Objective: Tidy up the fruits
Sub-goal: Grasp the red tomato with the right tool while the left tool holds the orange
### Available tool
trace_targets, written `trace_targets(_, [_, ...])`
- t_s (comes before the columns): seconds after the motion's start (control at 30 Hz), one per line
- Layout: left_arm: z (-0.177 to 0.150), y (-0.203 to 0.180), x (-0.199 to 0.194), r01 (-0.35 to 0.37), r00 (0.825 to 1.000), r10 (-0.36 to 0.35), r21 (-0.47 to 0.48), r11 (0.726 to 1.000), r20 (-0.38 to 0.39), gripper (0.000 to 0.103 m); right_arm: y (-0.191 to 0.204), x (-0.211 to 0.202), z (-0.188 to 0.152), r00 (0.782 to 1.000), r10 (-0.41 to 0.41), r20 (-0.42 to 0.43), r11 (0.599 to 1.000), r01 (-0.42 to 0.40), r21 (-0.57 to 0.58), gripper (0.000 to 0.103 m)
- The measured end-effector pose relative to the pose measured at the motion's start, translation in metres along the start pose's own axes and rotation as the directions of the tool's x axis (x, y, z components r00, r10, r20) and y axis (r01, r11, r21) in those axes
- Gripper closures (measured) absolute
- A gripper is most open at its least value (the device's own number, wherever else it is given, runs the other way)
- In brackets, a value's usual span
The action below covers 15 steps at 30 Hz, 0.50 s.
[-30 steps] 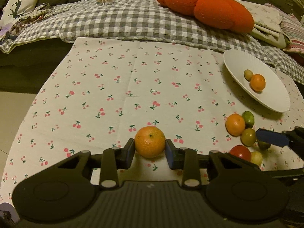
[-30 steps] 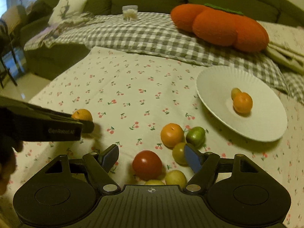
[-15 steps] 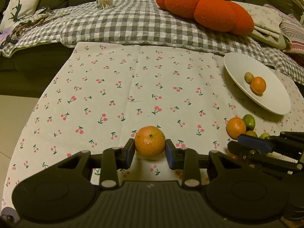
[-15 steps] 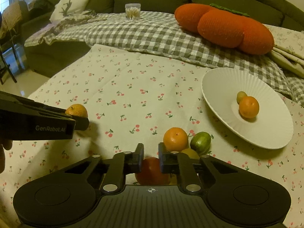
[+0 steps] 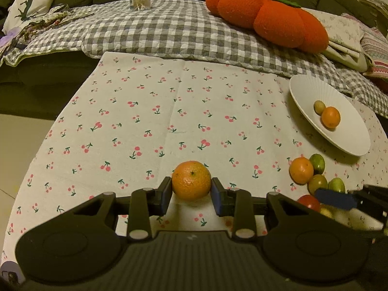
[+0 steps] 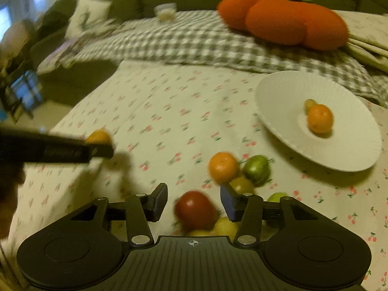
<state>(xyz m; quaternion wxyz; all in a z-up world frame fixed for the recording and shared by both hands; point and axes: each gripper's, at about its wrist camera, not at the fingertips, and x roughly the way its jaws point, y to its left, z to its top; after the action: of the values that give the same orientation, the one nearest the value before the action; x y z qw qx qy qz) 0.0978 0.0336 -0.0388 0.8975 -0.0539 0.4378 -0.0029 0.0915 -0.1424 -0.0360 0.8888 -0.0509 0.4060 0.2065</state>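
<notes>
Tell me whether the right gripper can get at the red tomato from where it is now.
Probably yes. The right gripper is open with its jaws either side of the red tomato, nothing between them; yellow fruit crowds close beside it.

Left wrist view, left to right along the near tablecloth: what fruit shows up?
Orange held in the left claw → loose orange on the cloth → small green fruit beside it → second green fruit by the right claw's blue fingertip.

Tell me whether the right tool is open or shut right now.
Open. In the right wrist view, the right tool has its jaws spread wide either side of the red fruit, with gaps showing on both sides.
</notes>
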Motion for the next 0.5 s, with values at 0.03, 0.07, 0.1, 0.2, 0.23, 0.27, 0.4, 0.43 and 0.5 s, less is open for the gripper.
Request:
trace_targets(0.03, [0.000, 0.000, 0.000, 0.002, 1.000, -0.002, 0.001, 1.000, 0.000, 0.071, 0.002, -0.001, -0.001, 1.000, 0.002, -0.004, 1.000, -0.002, -0.013, 0.054])
trace_targets(0.07, [0.000, -0.001, 0.000, 0.004, 1.000, -0.004, 0.004, 1.000, 0.000, 0.071, 0.005, 0.000, -0.002, 1.000, -0.011, -0.014, 1.000, 0.011, -0.029, 0.056])
trace_targets(0.1, [-0.001, -0.001, 0.000, 0.001, 1.000, -0.001, 0.006, 1.000, -0.001, 0.071, 0.006, 0.002, -0.003, 0.999, -0.043, -0.024, 0.998, 0.042, -0.040, 0.056])
trace_targets(0.2, [0.000, -0.003, 0.002, 0.001, 1.000, -0.001, 0.004, 1.000, -0.007, 0.071, 0.003, 0.008, -0.003, 0.998, -0.059, -0.038, 0.998, 0.058, -0.036, 0.068])
trace_targets(0.23, [0.001, -0.003, 0.002, 0.006, 1.000, -0.006, 0.002, 1.000, -0.007, 0.071, 0.003, 0.008, -0.003, 0.998, -0.059, -0.036, 0.998, 0.058, -0.029, 0.068])
trace_targets(0.27, [0.001, -0.003, 0.001, 0.010, 1.000, -0.010, 0.001, 1.000, -0.004, 0.071, 0.003, 0.007, -0.002, 0.997, -0.064, -0.035, 0.998, 0.063, -0.029, 0.068])
trace_targets(0.4, [0.004, -0.004, -0.004, 0.012, 1.000, -0.012, 0.006, 1.000, 0.016, 0.071, 0.001, 0.000, 0.002, 0.998, -0.067, -0.013, 0.998, 0.067, -0.010, 0.068])
trace_targets(0.43, [0.004, -0.005, -0.004, 0.012, 1.000, -0.013, 0.005, 1.000, 0.017, 0.071, 0.000, -0.001, 0.003, 0.998, -0.065, -0.010, 0.998, 0.065, -0.003, 0.068])
trace_targets(0.5, [0.006, -0.005, -0.005, 0.017, 1.000, -0.017, -0.001, 1.000, 0.015, 0.071, -0.003, -0.005, 0.005, 0.998, -0.065, 0.001, 0.998, 0.065, 0.007, 0.068])
